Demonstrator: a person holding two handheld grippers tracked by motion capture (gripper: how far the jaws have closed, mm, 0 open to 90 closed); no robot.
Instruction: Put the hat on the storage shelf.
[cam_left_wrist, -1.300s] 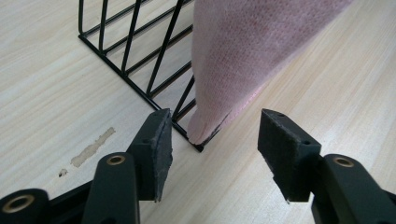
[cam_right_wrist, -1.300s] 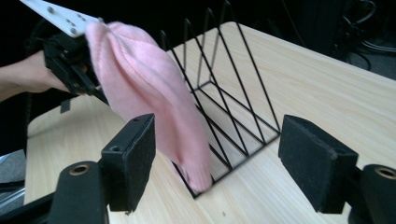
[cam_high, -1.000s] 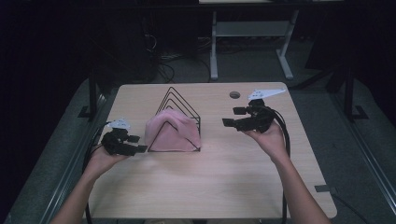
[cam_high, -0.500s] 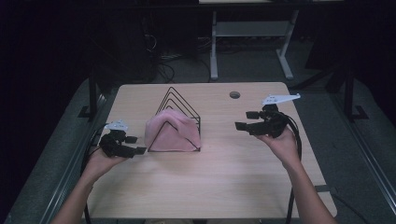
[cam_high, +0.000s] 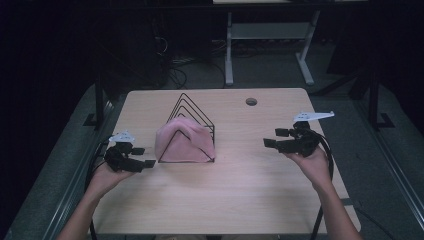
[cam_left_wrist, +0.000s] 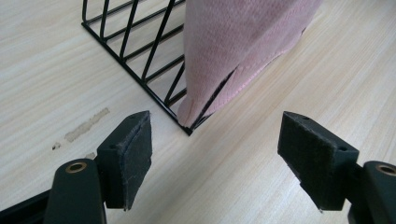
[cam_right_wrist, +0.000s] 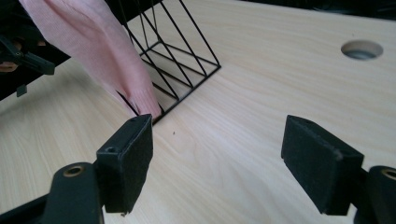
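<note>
Drawn back from the wire rack (cam_high: 192, 116), right gripper (cam_high: 272, 138) fingers wide; left gripper (cam_high: 143, 157) just opened, empty; pink cloth (cam_high: 184, 143) soft, light, best pinched at hem

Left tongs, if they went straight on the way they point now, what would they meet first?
Most likely the near corner of the black wire triangular rack, where the pink woven cloth draped over it hangs down. The left tongs stand open with bare light wooden table between them; depth is hard to judge.
</note>
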